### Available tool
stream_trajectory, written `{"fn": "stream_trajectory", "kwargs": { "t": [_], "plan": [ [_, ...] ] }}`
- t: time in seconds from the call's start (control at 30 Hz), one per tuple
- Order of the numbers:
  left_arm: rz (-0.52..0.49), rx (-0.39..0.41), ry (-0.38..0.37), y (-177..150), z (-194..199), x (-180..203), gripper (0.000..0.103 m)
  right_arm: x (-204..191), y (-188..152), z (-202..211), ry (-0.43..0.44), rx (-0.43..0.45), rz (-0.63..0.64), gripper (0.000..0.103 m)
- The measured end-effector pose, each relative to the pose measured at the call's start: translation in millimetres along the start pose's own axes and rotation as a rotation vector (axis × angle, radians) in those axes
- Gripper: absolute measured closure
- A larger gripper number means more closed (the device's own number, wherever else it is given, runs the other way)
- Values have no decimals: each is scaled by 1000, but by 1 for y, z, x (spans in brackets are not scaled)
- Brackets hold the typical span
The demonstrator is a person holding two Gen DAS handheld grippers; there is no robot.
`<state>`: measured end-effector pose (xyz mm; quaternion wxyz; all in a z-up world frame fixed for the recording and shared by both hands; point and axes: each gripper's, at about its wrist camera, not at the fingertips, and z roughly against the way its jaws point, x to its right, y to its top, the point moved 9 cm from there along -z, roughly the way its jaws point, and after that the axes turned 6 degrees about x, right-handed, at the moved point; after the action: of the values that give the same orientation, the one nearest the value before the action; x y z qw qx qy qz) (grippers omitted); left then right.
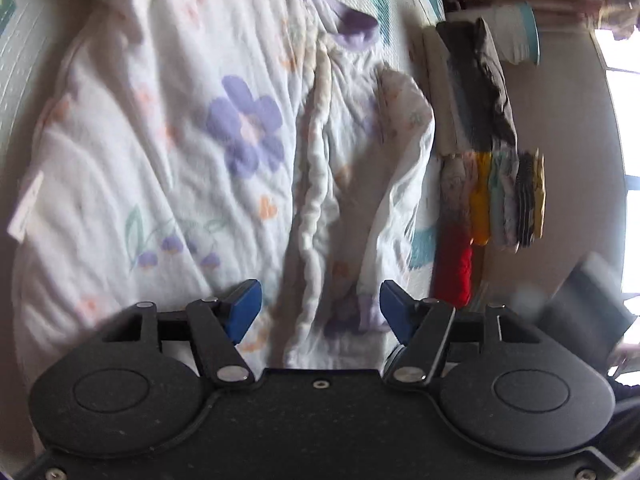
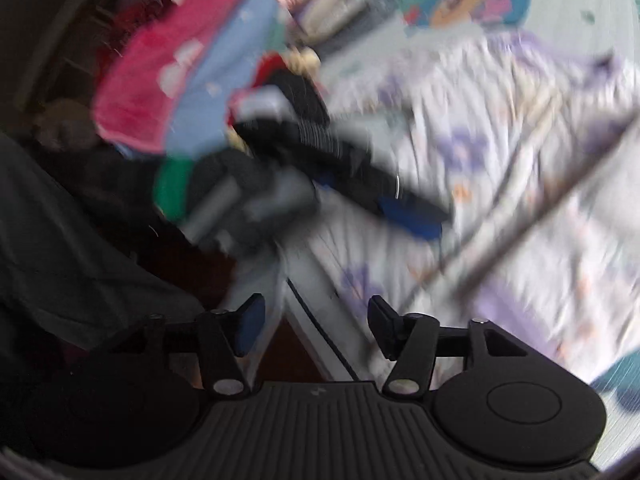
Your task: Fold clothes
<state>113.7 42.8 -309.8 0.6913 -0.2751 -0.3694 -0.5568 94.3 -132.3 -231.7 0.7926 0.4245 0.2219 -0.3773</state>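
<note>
A white garment with purple flowers lies spread and wrinkled on a pale printed mat. A ruffled seam runs down its middle towards me. My left gripper hovers low over the near hem, open, its blue pads on either side of the seam and not pressing on it. The right wrist view is blurred. There my right gripper is open over the mat's near edge with nothing between its fingers. The left gripper reaches over the same garment.
A stack of folded clothes in red, yellow, grey and dark colours lies beside the mat on the right. A loose pile of pink and blue clothes sits left of the mat. A person's dark clothing fills the near left.
</note>
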Motion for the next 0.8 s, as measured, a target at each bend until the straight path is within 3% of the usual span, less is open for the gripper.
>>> {"fn": "stream_trajectory", "kwargs": {
  "t": [0.07,0.17,0.27,0.37,0.57,0.7,0.8],
  "plan": [
    [-47,1,30,-2,-7,4,38,23,26,9,-186,55,86,32],
    [-103,18,51,-6,-10,8,39,41,41,-9,-367,-24,369,32],
    [-167,46,84,-11,-20,11,44,64,33,-40,-464,-167,598,33],
    [-254,54,120,-14,-28,16,51,105,15,-35,-576,-382,587,40],
    [-337,37,123,-19,-28,16,51,181,6,88,-899,-442,499,35],
    [-407,53,132,-20,-30,29,51,178,26,116,-870,-322,421,35],
    [-478,83,157,-20,-23,33,51,159,47,92,-765,-297,527,36]
  ]
}}
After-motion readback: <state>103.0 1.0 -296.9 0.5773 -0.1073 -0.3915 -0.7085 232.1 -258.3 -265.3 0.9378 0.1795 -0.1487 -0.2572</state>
